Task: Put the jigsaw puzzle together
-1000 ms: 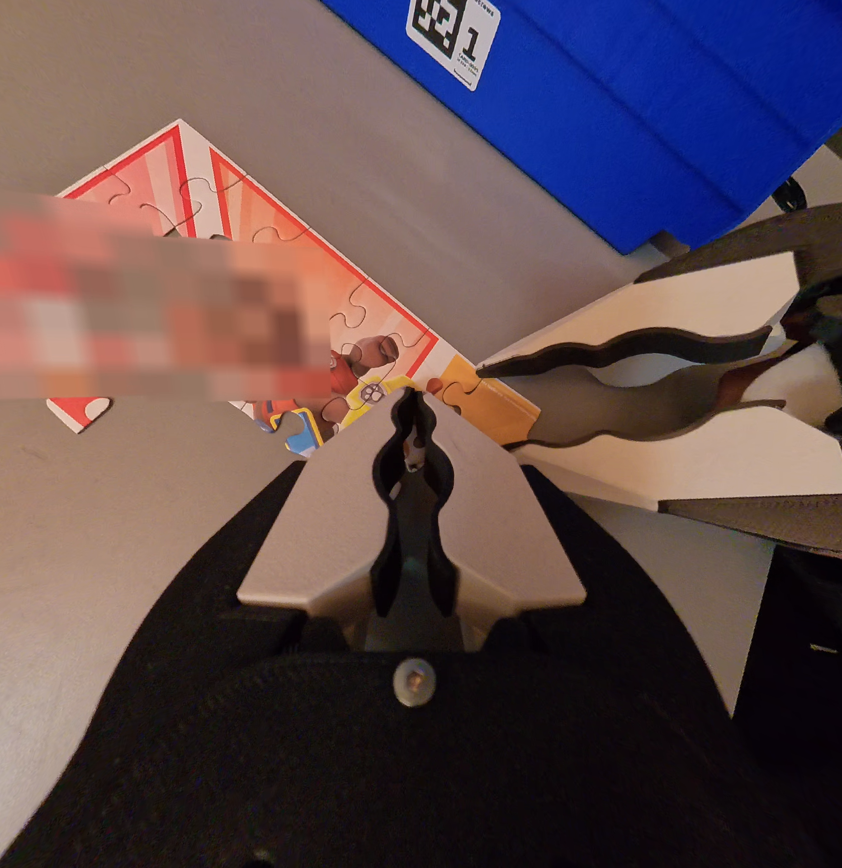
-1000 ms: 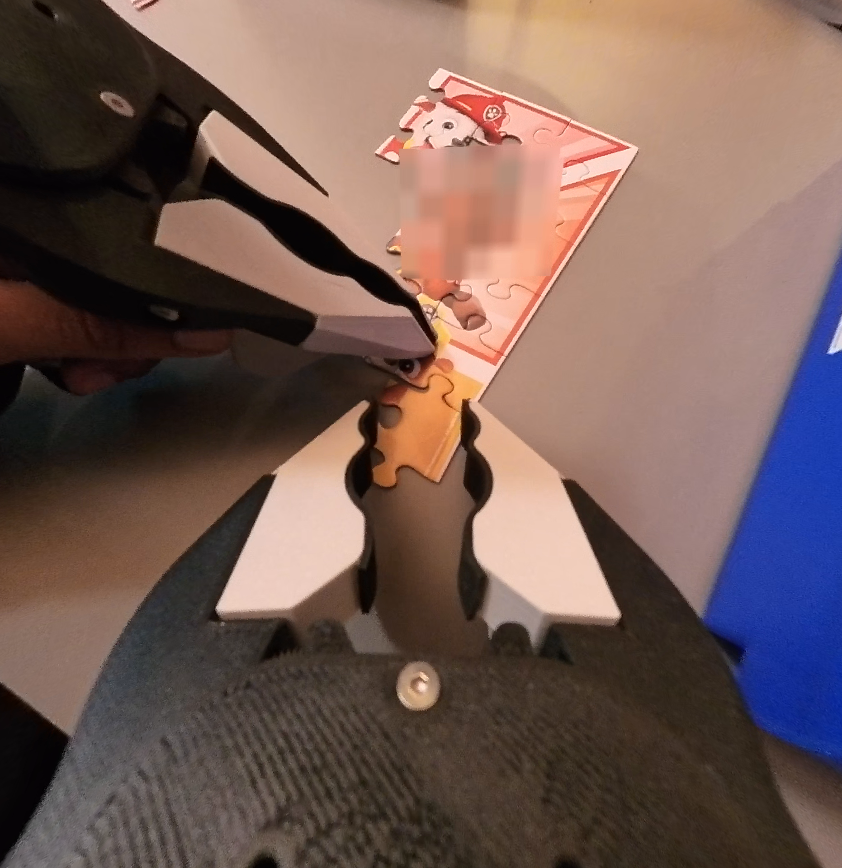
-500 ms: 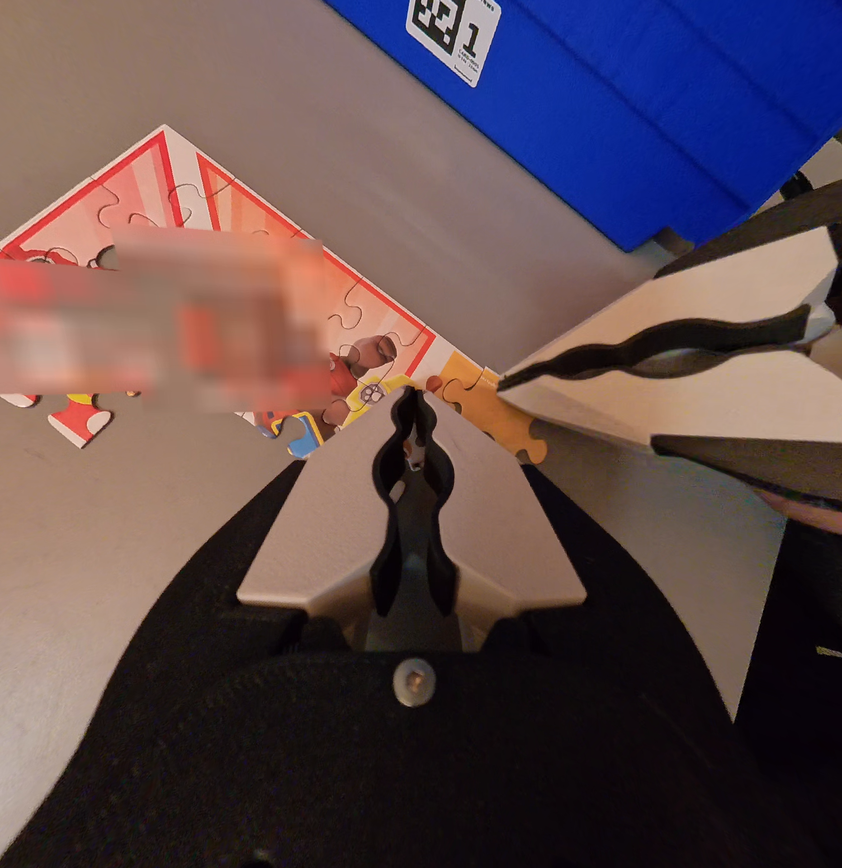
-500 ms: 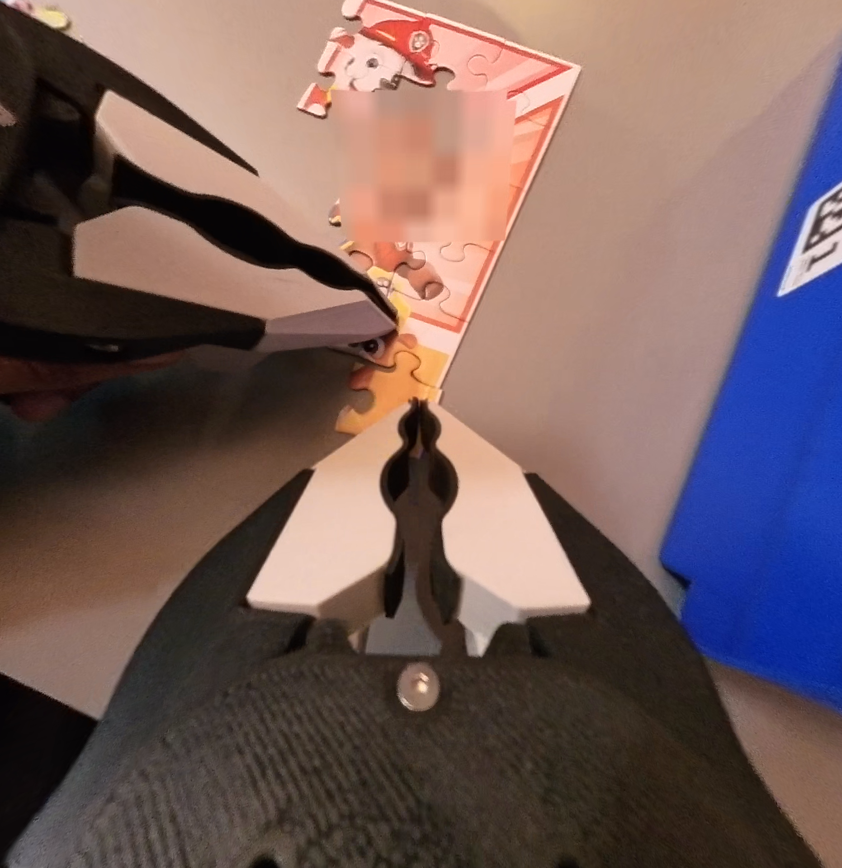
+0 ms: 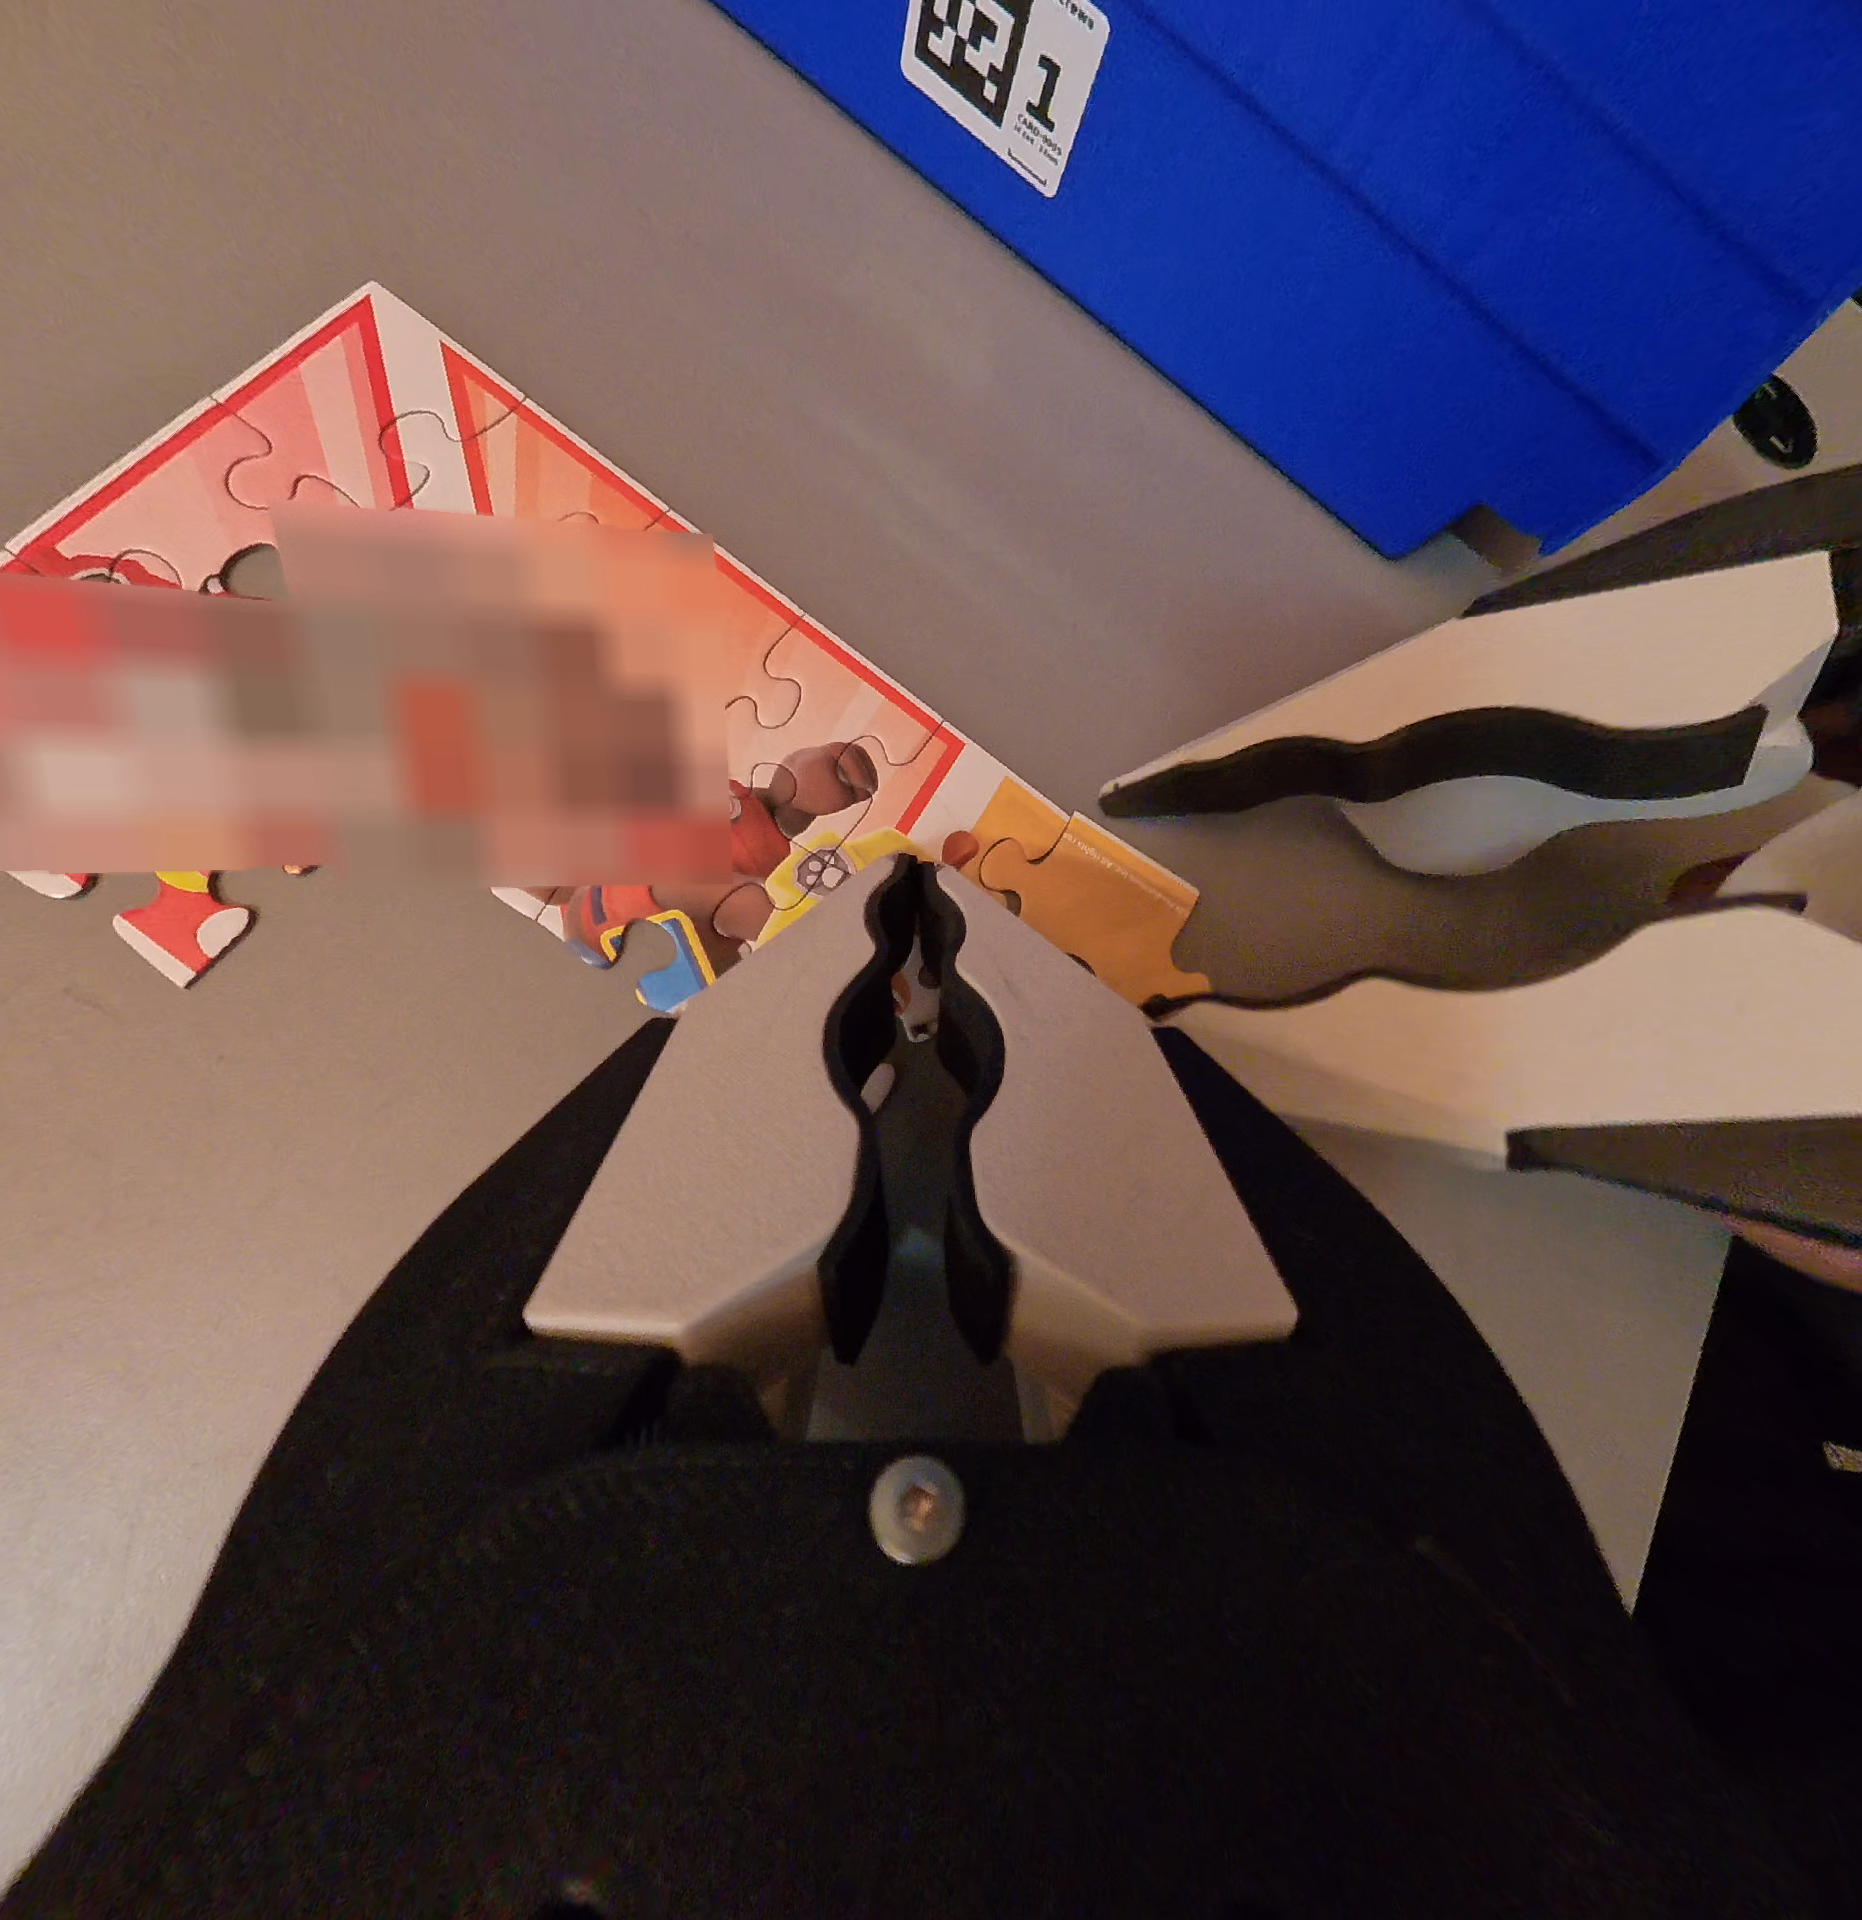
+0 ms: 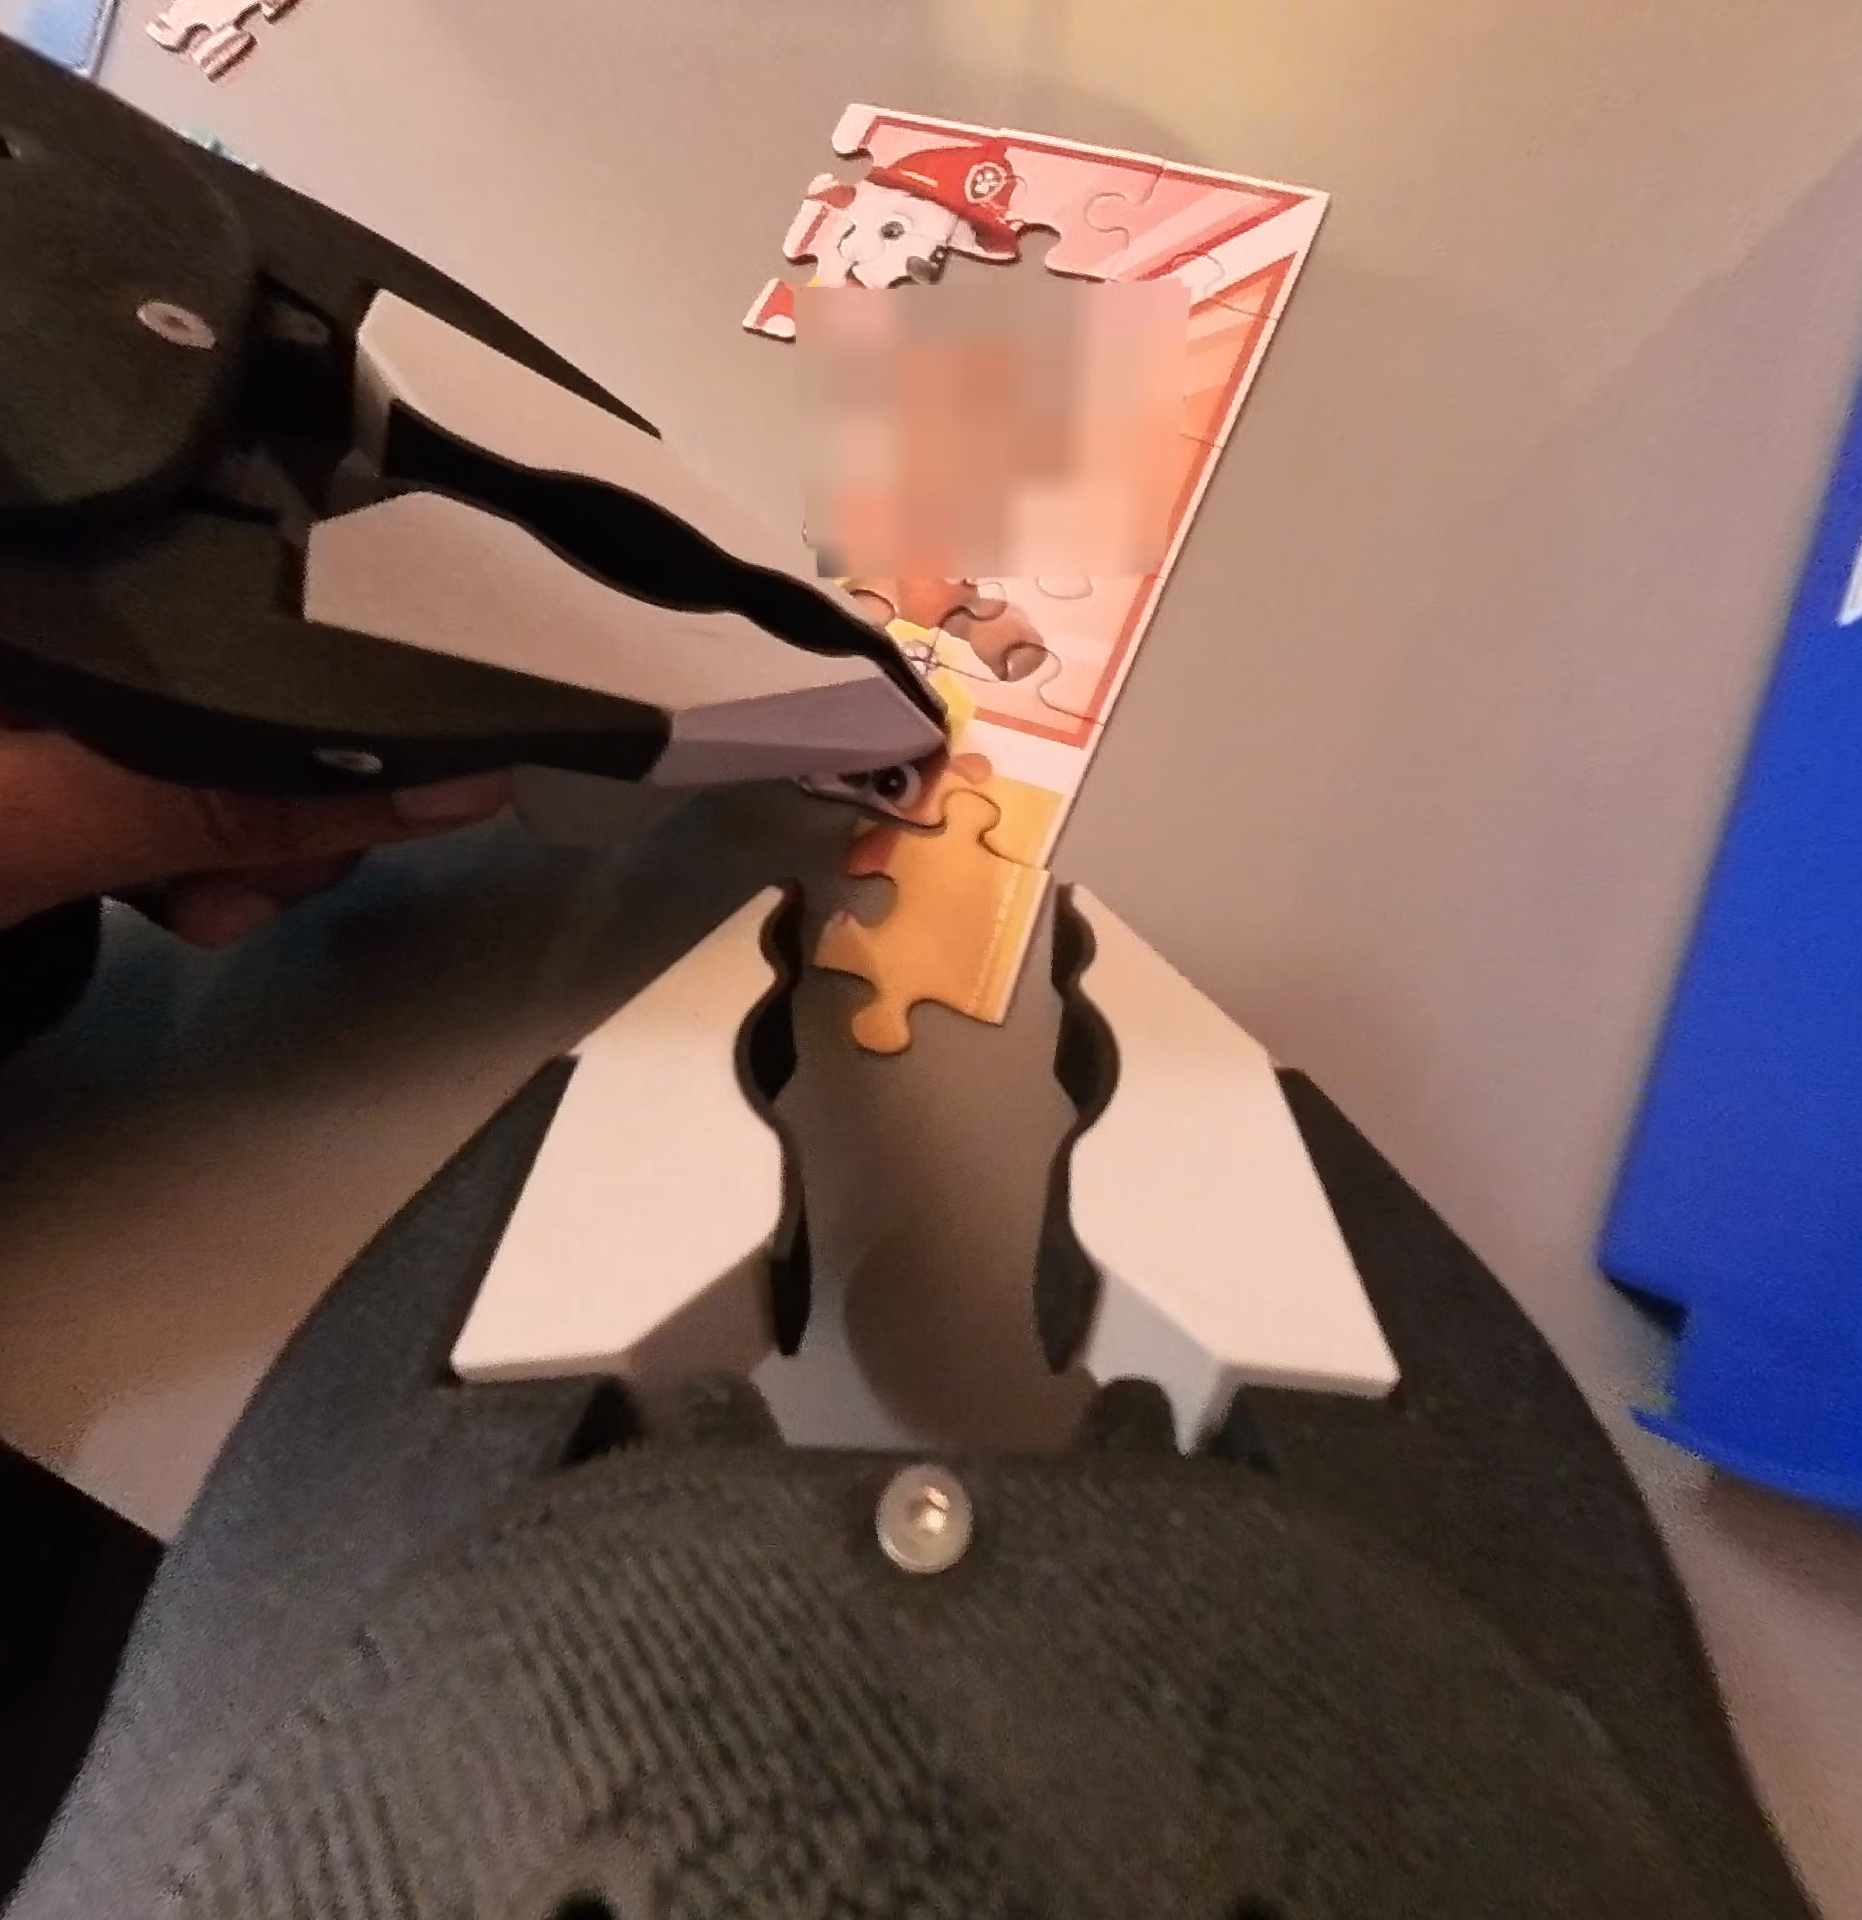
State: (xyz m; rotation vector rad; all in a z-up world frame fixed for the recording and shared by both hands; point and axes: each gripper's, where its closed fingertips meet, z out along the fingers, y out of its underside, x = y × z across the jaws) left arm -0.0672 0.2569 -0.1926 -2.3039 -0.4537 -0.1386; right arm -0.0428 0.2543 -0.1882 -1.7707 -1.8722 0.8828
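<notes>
Left gripper (image 5: pixel 914 868) fingers pinch a small cardboard puzzle piece (image 6: pixel 885 790); right gripper (image 6: pixel 922 914) fingers spread around the orange cardboard corner piece (image 6: pixel 948 925) on the grey bench (image 5: pixel 698 312)

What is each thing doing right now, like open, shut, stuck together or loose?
Left claw: shut on a small piece that shows an eye.
Right claw: open, holding nothing.
Orange piece: flat on the table between the right claw's fingers, fitted to the puzzle's corner.
Puzzle: partly built, with gaps along one side.
Red piece: loose, beside the puzzle.
</notes>
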